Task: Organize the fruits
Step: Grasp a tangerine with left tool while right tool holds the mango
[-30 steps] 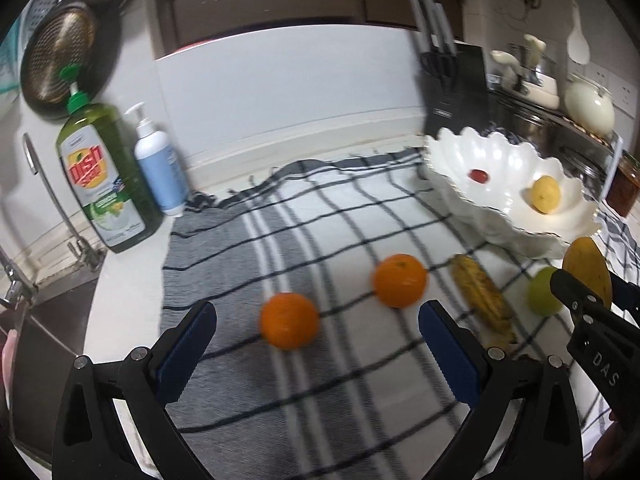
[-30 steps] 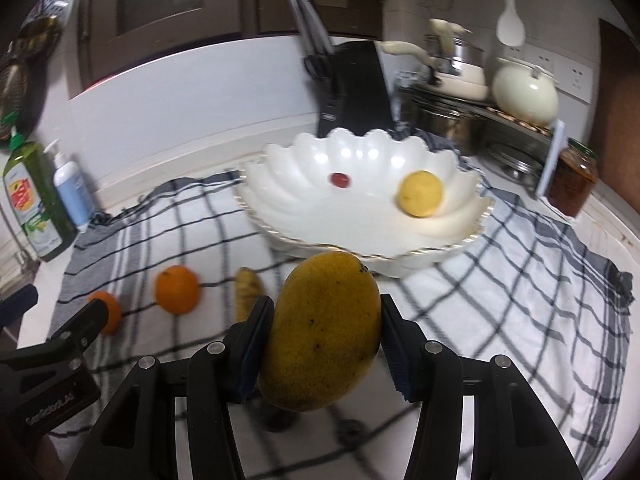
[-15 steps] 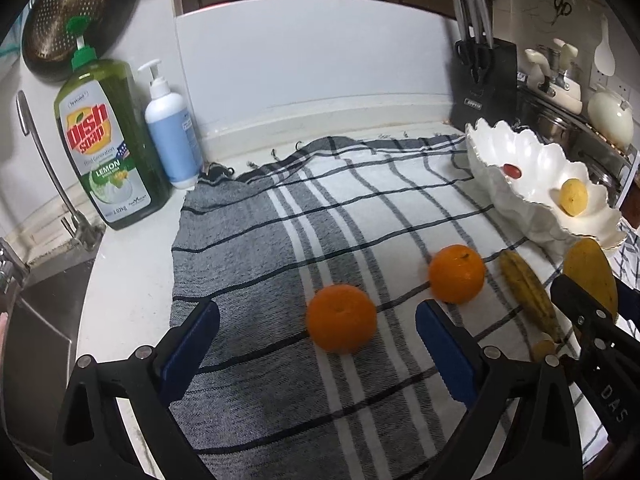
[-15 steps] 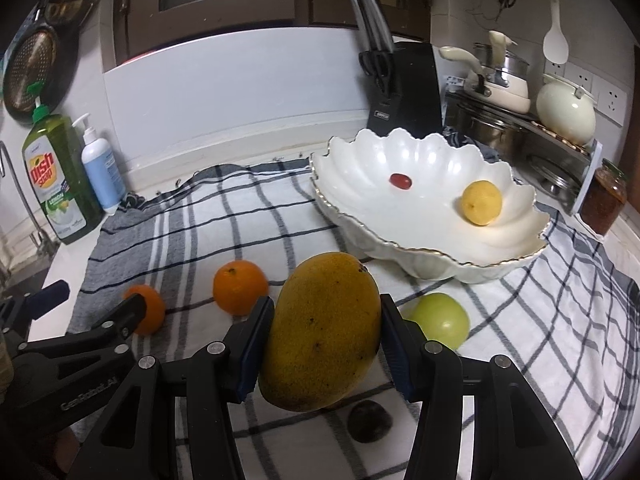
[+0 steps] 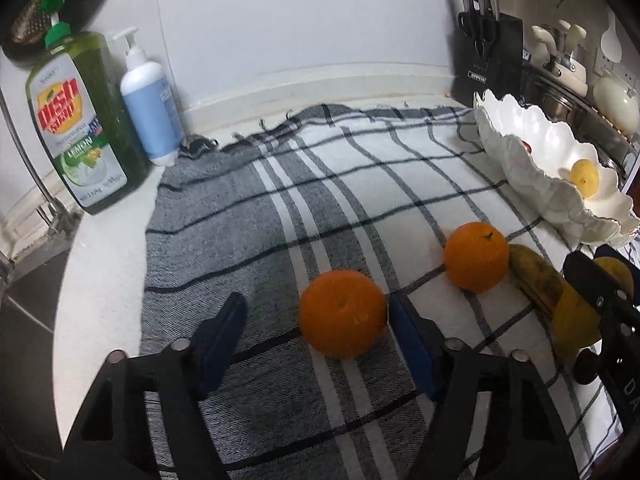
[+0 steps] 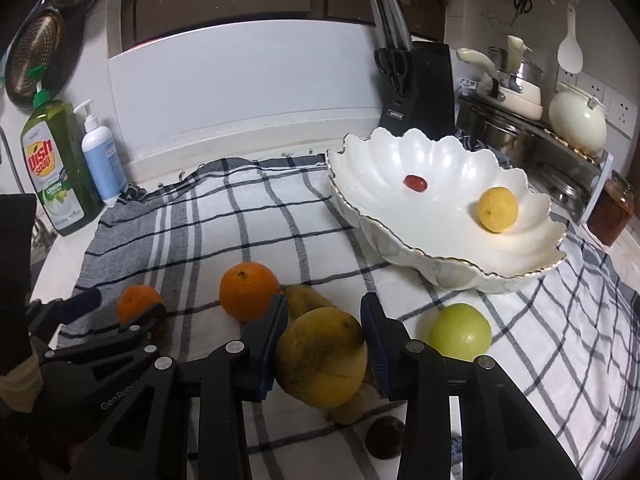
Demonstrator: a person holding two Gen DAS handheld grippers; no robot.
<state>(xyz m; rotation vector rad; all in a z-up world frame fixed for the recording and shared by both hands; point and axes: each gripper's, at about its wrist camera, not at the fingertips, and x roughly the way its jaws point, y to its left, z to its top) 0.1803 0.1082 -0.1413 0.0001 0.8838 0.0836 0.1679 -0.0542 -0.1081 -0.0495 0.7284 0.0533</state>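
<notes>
Two claws: both low over the checked cloth (image 5: 360, 184) on the tabletop (image 5: 104, 264).
Left claw (image 5: 316, 332): jaws closing around the nearer orange (image 5: 343, 314); the right blue pad (image 5: 412, 344) is at the fruit's side, the left pad stands off from it, so no grip is made.
Right claw (image 6: 324, 340): jaws closing on the mango (image 6: 322, 356), which sits between the blue pads; both pads press its sides.
Second orange (image 6: 249, 297): on the cloth, just beside the banana (image 5: 540, 284), apart from the nearer orange.
Green apple (image 6: 460, 332): on the cloth, just right of the right claw, in front of the bowl.
Dark small fruit (image 6: 386, 438): on the cloth below the mango; its kind cannot be told.
Bowl (image 6: 400, 236): white, scalloped, on the cloth's far right; it holds a yellow lemon (image 6: 497, 209) and a small red fruit (image 6: 415, 182), well apart.
Far left: green dish soap bottle (image 5: 80, 120) and white pump bottle (image 5: 148, 100), side by side at the wall.
Behind bowl: black knife block (image 6: 416, 84).
</notes>
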